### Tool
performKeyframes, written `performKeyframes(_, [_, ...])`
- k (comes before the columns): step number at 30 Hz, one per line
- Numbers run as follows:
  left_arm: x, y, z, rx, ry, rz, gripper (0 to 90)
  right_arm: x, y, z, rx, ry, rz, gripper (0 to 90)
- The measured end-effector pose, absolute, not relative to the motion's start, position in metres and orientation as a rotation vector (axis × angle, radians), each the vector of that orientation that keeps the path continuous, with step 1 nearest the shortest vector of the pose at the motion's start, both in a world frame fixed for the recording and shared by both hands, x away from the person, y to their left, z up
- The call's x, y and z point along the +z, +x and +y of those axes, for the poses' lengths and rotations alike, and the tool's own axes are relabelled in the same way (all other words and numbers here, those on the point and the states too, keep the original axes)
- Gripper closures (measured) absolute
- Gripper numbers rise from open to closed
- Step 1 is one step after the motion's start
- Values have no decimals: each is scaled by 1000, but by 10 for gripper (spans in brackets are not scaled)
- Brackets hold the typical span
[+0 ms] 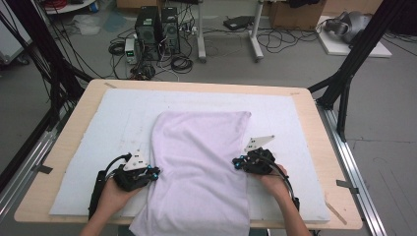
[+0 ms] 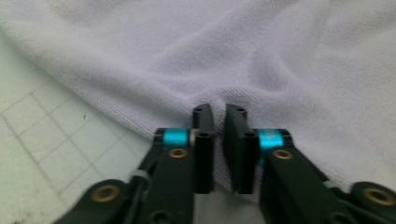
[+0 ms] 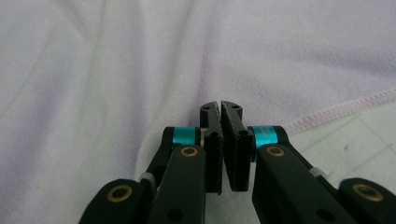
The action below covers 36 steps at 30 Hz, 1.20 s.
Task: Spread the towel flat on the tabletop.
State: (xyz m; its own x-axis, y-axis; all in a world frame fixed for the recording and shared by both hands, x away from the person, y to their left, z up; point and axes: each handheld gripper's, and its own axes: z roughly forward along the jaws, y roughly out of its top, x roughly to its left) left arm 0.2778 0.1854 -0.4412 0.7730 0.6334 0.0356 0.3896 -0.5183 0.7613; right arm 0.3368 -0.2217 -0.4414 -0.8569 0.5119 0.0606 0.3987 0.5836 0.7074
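Observation:
A pale lilac cloth (image 1: 201, 162) lies spread down the middle of the white mat (image 1: 123, 108), and its near end hangs over the table's front edge. My left gripper (image 1: 156, 173) is at the cloth's left edge. In the left gripper view it (image 2: 219, 112) is shut, with the cloth (image 2: 233, 56) puckered into its tips. At the cloth's right edge is my right gripper (image 1: 236, 163). In the right gripper view its jaws (image 3: 220, 106) meet at the tips, and a crease of the cloth (image 3: 140, 70) runs up from them beside the stitched hem (image 3: 336, 112).
The mat covers most of a light wooden table (image 1: 74, 142). On the floor behind it are computer towers (image 1: 157, 32), cables and a stand's legs (image 1: 228, 49). Black frame struts rise at the left (image 1: 34, 54) and right (image 1: 349, 69). Gridded mat (image 2: 46, 140) lies bare beside each gripper.

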Motion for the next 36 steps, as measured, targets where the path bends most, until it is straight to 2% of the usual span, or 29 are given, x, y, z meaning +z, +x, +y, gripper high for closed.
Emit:
performKeyframes(7, [-425, 285, 185, 385, 2078, 758, 851, -420, 339, -244, 1040, 798, 2540, 896])
performKeyframes(8, [-423, 286, 185, 400, 2074, 759, 826, -418, 340, -248, 1020, 815, 2522, 896])
performKeyframes(10, [-420, 288, 188, 396, 2058, 778, 715, -417, 342, -255, 1016, 843, 2509, 880])
performKeyframes(11, [-419, 288, 190, 393, 2053, 782, 700, -416, 342, -256, 1030, 852, 2511, 848])
performKeyframes(13, [-419, 286, 195, 391, 2053, 782, 700, -413, 336, -255, 1097, 822, 2510, 810])
performKeyframes(17, [-425, 278, 206, 395, 2103, 772, 798, -409, 317, -241, 1171, 704, 2545, 748])
performKeyframes(21, [-434, 272, 214, 347, 2120, 786, 814, -414, 296, -227, 1235, 622, 2589, 706])
performKeyframes(22, [-436, 272, 214, 328, 2121, 794, 787, -416, 292, -224, 1235, 602, 2606, 690])
performKeyframes(26, [-441, 277, 208, 249, 2132, 841, 582, -427, 284, -213, 1207, 561, 2675, 634])
performKeyframes(27, [-443, 278, 205, 243, 2136, 843, 577, -430, 284, -211, 1188, 572, 2685, 631])
performKeyframes(29, [-444, 280, 199, 261, 2143, 835, 623, -436, 285, -210, 1160, 582, 2699, 631])
performKeyframes(31, [-443, 281, 194, 263, 2137, 821, 799, -441, 286, -210, 1133, 592, 2707, 630])
performKeyframes(32, [-442, 281, 192, 276, 2136, 820, 835, -442, 286, -209, 1136, 598, 2705, 630])
performKeyframes(36, [-430, 278, 196, 328, 2071, 825, 853, -442, 286, -210, 1131, 597, 2699, 629])
